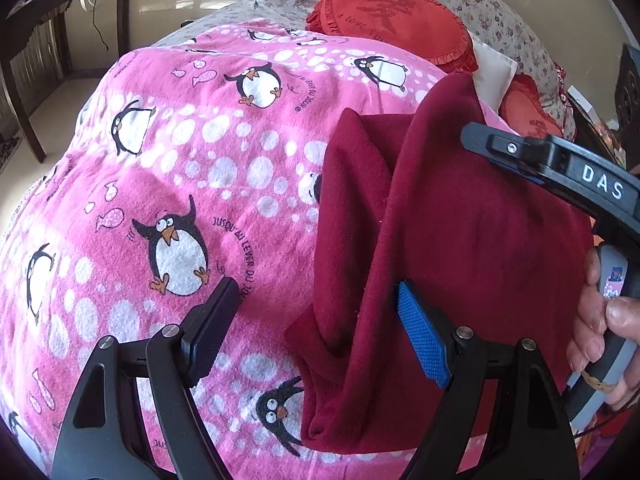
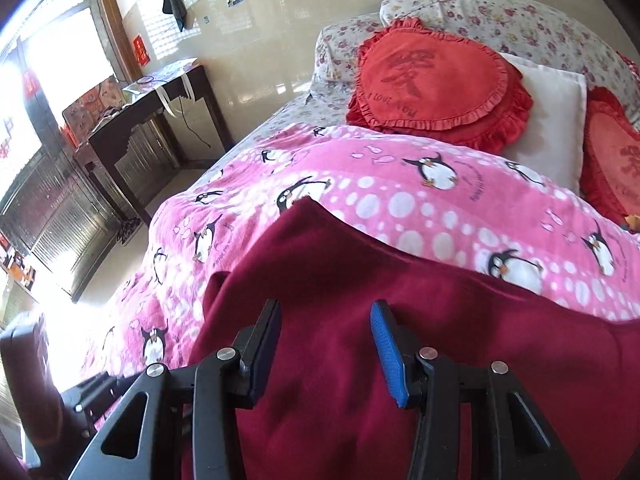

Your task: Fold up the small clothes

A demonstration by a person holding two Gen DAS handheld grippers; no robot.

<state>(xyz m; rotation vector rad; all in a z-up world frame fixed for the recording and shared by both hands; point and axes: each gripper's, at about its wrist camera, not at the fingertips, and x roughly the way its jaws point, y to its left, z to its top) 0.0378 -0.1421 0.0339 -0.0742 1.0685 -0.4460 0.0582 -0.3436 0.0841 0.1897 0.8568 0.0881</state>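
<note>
While the left gripper (image 1: 316,324) hangs over the bed, its two fingers stand wide apart and hold nothing. One finger has a blue bumpy pad (image 1: 420,340), and that pad sits right at the edge of the dark red cloth (image 1: 440,208). The other finger is black and hangs over the pink blanket (image 1: 168,168).

The right gripper (image 2: 326,354) is over the red cloth too. Its fingers are partly apart, with the cloth seen in the gap between them. I cannot tell if the pads pinch the cloth. In the left view a hand (image 1: 600,320) grips the handle of the right gripper.

The red cloth lies on top of the pink blanket, bunched in soft folds, with one long flap falling toward the near edge. It looks fuzzy and thick. The blanket is fluffy, with white dots, little fish and penguins on it.

Farther up the bed sit a red heart pillow (image 2: 436,84) with a frilly edge, a white pillow (image 2: 556,120) and flowery pillows (image 2: 500,16). A dark wooden table (image 2: 132,132) stands by the shiny cream wall.
</note>
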